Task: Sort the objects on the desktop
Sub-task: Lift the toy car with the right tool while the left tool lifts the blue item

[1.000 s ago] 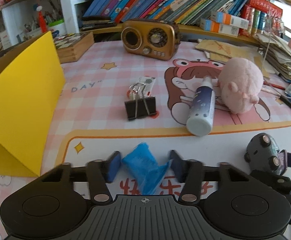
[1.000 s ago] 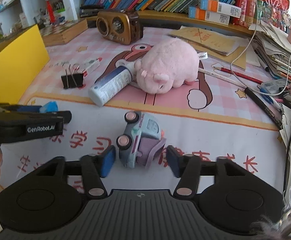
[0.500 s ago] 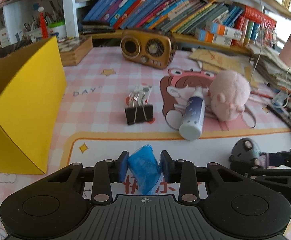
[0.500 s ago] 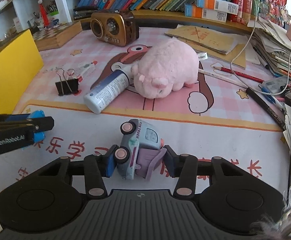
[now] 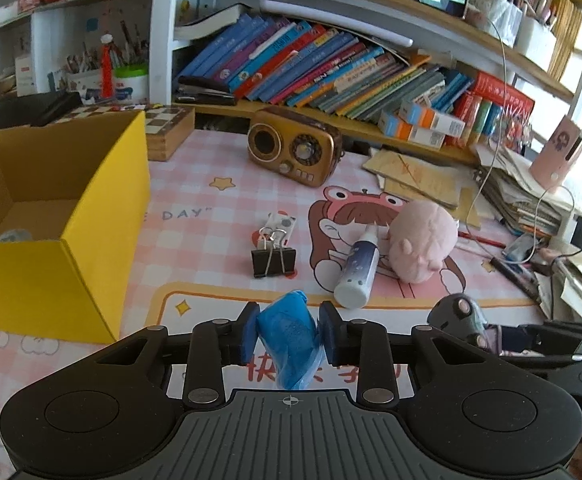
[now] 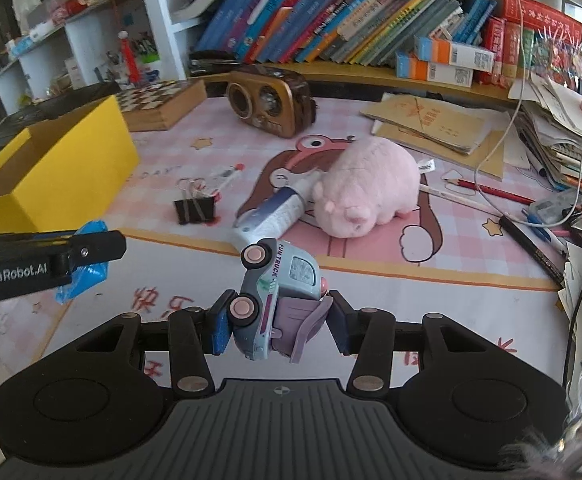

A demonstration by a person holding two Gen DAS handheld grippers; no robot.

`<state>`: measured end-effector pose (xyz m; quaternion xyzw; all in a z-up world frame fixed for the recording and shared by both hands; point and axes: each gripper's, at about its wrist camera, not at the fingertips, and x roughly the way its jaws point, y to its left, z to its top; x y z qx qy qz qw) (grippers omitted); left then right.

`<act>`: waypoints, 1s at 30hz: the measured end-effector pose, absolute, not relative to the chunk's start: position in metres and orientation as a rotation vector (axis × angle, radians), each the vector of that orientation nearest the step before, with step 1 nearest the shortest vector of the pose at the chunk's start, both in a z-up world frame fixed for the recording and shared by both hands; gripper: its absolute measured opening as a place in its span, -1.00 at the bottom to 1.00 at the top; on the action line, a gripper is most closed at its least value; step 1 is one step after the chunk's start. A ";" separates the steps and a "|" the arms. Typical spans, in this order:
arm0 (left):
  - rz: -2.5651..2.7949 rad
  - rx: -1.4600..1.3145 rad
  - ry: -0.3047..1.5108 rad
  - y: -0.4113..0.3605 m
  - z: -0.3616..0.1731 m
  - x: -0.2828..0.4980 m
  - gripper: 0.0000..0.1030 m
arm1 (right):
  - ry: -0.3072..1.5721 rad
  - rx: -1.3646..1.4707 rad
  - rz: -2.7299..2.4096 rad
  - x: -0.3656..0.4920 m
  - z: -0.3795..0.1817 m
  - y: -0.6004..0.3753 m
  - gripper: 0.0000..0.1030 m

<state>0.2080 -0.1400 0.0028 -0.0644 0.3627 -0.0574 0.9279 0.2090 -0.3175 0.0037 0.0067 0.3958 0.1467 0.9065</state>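
Note:
My left gripper (image 5: 289,334) is shut on a crumpled blue plastic packet (image 5: 289,336) and holds it above the desk mat; the packet also shows in the right wrist view (image 6: 85,272). My right gripper (image 6: 279,320) is shut on a light blue toy truck (image 6: 275,292), lifted off the mat; the truck shows in the left wrist view (image 5: 457,314). An open yellow box (image 5: 51,240) stands at the left, with something pale on its floor. On the mat lie a black binder clip (image 5: 273,260), a white spray bottle (image 5: 359,272) and a pink plush pig (image 5: 421,242).
A brown retro radio (image 5: 295,152) and a wooden chessboard box (image 5: 167,128) stand at the back, before a shelf of books (image 5: 331,72). Paper stacks, cables and pens (image 6: 531,236) crowd the right side. A small white tube (image 5: 281,222) lies behind the clip.
Both grippers closed on their objects and rose: the left lifted the blue packet, the right lifted the toy truck off the mat. The inside of the yellow box has come into view.

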 end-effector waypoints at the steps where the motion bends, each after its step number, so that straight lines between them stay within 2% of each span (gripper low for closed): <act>1: -0.117 -0.136 0.741 -0.138 0.003 0.205 -0.41 | 0.818 0.010 0.307 0.206 0.004 -0.315 -0.13; 30: -0.166 -0.207 0.750 -0.051 0.008 0.109 -0.45 | 0.841 -0.011 0.297 0.107 0.014 -0.233 -0.13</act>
